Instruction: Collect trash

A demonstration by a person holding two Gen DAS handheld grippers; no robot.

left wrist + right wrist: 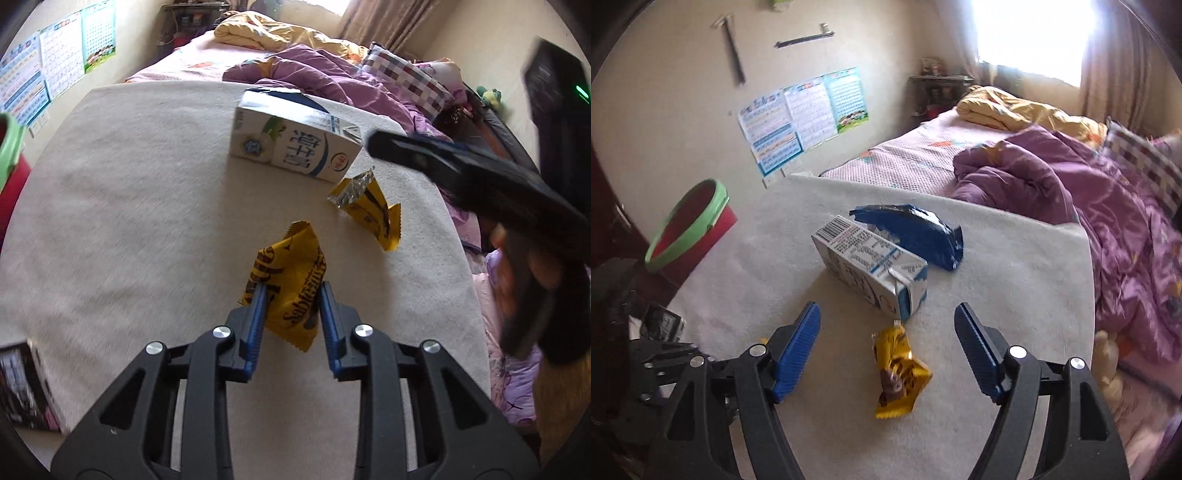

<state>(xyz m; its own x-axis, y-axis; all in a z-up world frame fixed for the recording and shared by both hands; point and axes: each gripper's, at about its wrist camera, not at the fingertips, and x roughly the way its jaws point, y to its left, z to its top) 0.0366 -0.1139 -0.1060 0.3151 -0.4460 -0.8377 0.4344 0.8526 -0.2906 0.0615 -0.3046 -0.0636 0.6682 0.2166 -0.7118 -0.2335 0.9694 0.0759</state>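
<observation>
**Wrappers and carton gathered from a cream-covered table**

A crinkled yellow foil snack wrapper with dark lettering [286, 284] is seen between the blue ribbed pads of the left gripper [291, 295], at the centre of the left wrist view; the pads are drawn in against its sides, so it is judged to be pinched. A second, smaller yellow foil wrapper torn open at one end [899, 373] lies flat on the cream textile table cover [1015, 280], between the widely spread jaws of the right gripper [886, 314], untouched. At twelve o'clock from it, a white and blue rectangular milk carton [871, 275] lies on its side, with a crumpled blue plastic wrapper [912, 230] touching it at one o'clock. A red bin with a green rim [687, 225] is seen at ten o'clock, off the table's edge.

The wrappers are judged light, thin and slippery, easily crushed without harm; a pinch across a raised fold or crimped end is advised. The carton, probably empty, is judged light but stiffer, best gripped across its narrow faces.
</observation>
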